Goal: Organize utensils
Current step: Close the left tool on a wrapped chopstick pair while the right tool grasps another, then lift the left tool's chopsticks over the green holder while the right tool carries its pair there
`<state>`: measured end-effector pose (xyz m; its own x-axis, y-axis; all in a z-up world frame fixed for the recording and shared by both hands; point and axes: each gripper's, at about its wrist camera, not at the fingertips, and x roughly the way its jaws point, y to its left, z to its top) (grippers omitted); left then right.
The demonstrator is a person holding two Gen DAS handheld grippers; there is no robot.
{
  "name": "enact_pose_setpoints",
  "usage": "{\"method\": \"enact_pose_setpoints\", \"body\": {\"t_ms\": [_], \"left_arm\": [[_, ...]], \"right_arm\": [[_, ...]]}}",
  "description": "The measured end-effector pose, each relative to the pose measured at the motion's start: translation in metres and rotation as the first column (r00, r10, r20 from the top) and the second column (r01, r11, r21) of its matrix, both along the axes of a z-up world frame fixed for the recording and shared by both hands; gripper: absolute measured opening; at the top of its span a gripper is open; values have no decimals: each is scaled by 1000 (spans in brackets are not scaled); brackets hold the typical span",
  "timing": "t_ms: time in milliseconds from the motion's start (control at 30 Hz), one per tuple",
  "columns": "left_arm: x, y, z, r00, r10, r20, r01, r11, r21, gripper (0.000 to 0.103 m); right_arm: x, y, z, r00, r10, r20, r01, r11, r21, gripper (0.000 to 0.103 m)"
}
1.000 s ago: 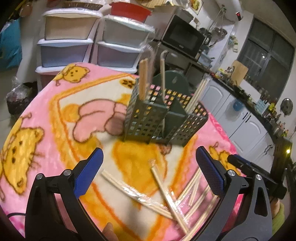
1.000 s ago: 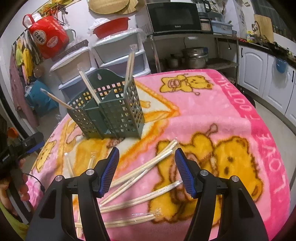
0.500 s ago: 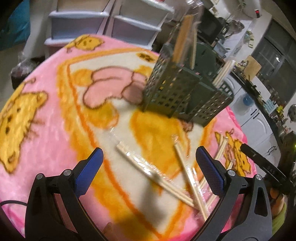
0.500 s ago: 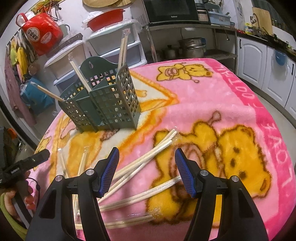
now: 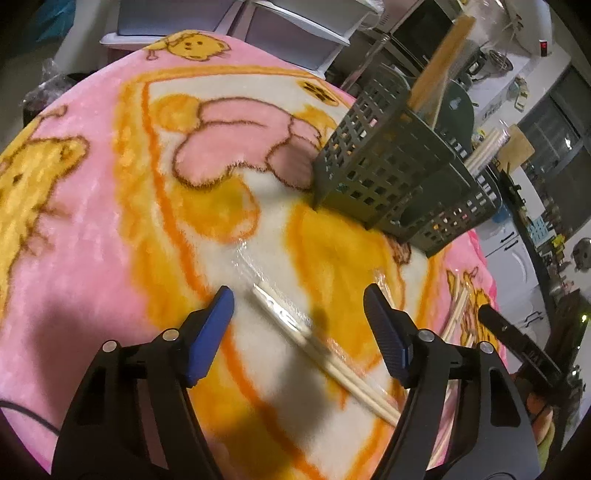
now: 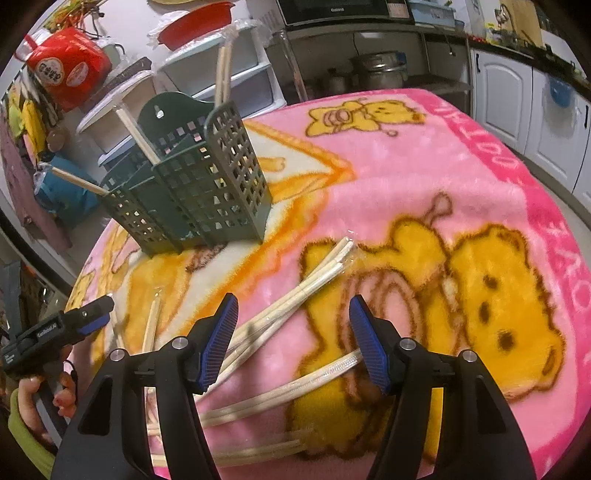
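A dark green slotted utensil holder (image 5: 391,177) stands on the pink bear blanket (image 5: 92,221) with several chopsticks (image 5: 439,62) upright in it. My left gripper (image 5: 298,295) hovers low over a plastic-wrapped chopstick pair (image 5: 343,373). Its jaws are closing with that pair lying between them, and the pads are clear of it. My right gripper (image 6: 292,301) stands open above several wrapped chopstick pairs (image 6: 306,284) spread on the blanket. The holder (image 6: 199,192) is beyond it to the left.
The left gripper (image 6: 74,321) and the hand (image 6: 40,391) holding it show at the right wrist view's left edge. More chopsticks (image 5: 458,306) lie right of the holder. Drawer units (image 6: 236,74), a microwave (image 6: 332,11) and white cabinets (image 6: 517,103) ring the table.
My left gripper has sunk toward the blanket and rolled, and its jaws have narrowed around the wrapped pair. The right gripper has dropped a little closer to its chopsticks, jaws unchanged.
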<state>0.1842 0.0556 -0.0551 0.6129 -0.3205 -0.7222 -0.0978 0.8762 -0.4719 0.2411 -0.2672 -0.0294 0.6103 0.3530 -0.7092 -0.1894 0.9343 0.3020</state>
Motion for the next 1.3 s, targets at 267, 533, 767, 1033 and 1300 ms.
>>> {"method": "enact_pose_setpoints", "body": {"t_ms": [267,533,767,1033,1300], "left_arm": [[12,6,-2,1000,30,-5,-30,1000,-5,51],[22,8,-3,999,49,-6,-49,999,7,42],[27,9,-4,998,64,-1,-64,998,15,35],[31,9,-6,997,82,4,-82,996,42,25],[32,17,-8,995,102,-7,-101,994,29,12]], "right_arm": [[13,-4,-7,999,-13,-38,14,999,39,60],[36,-10,-13,994,-50,-94,60,992,107,53],[50,-16,-22,987,-92,-131,110,984,139,30],[51,-26,-22,985,-119,-125,138,976,165,17],[42,-34,-12,988,-122,-99,140,969,204,15]]}}
